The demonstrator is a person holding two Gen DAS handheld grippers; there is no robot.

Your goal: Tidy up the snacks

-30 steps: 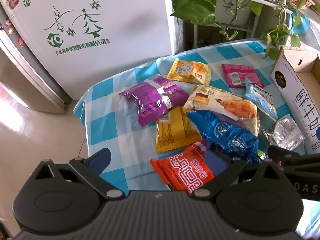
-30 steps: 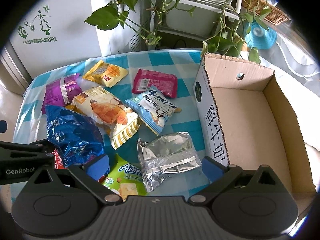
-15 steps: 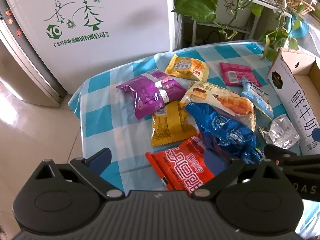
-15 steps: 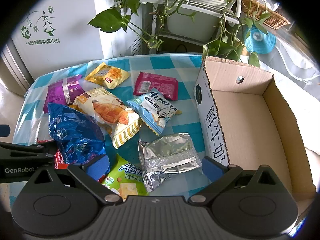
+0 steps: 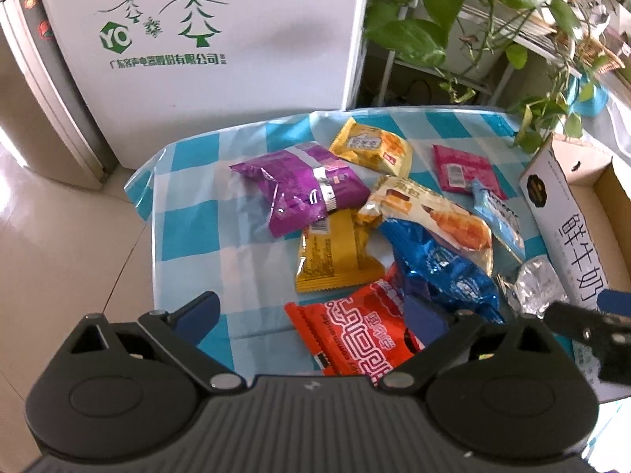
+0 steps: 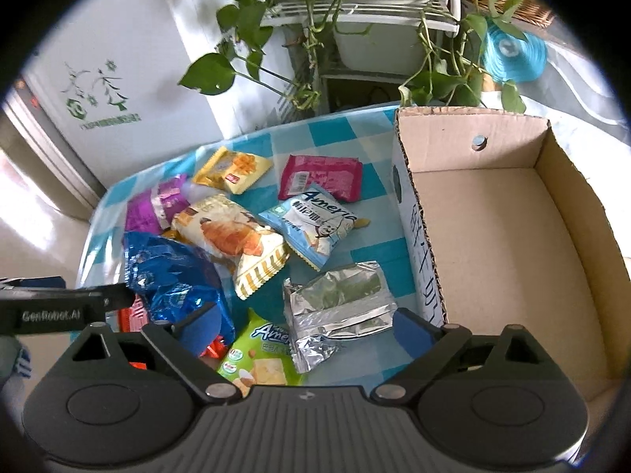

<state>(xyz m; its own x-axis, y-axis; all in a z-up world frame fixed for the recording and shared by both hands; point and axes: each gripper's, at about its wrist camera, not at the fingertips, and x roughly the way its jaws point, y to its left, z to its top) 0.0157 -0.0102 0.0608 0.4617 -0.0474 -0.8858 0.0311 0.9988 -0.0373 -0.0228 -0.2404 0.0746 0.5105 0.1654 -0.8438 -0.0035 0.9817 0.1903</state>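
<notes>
Both sets of fingers apart, holding nothing. Right gripper (image 6: 303, 327) hangs over the silver foil packet (image 6: 337, 303), which lies right between its fingers, long axis roughly across the gap; green packet (image 6: 258, 358) just left of it. Left gripper (image 5: 311, 315) is over the red packet (image 5: 355, 335), blue bag (image 5: 437, 272) at its right finger. Cardboard box (image 6: 512, 236) stands empty just right of the foil on the counter (image 5: 189, 216). Right hand is nearer: likely foil first. Remaining snacks lie farther back.

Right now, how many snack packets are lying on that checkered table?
9: purple, small yellow, pink, croissant, light blue, silver, dark blue, green, red. A tenth, yellow, shows only in the left view; more may hide underneath.
</notes>
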